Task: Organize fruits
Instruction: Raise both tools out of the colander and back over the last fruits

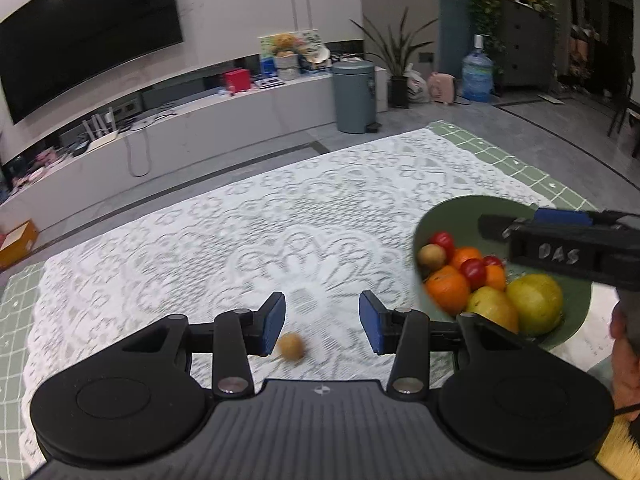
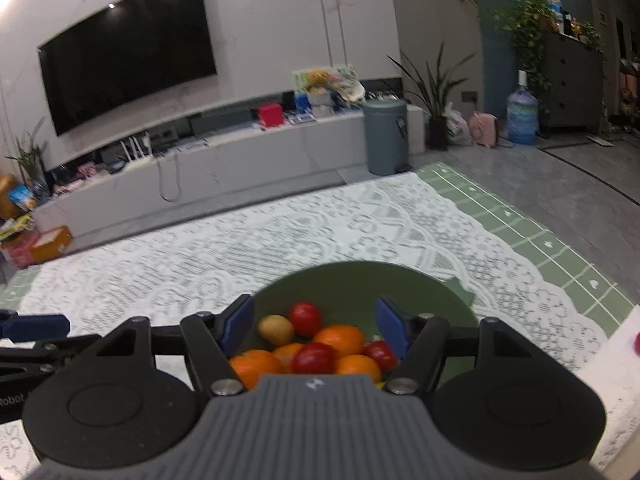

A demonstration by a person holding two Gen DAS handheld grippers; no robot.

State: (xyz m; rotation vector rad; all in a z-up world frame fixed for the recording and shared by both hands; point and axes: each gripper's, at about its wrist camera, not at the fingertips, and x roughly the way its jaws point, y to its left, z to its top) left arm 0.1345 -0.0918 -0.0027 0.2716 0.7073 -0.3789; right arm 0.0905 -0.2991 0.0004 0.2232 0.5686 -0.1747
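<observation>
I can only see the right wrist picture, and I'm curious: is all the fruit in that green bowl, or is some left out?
Observer: One is out. A small brown fruit lies loose on the lace cloth, outside the bowl.
Visitor: Is anything near it?
Observer: Yes, the left claw is open, and the fruit shows between its fingers, not gripped.
Visitor: Does the bowl hold only oranges and red fruit?
Observer: No, two large yellow-green fruits sit at its near side, hidden in your view.
</observation>
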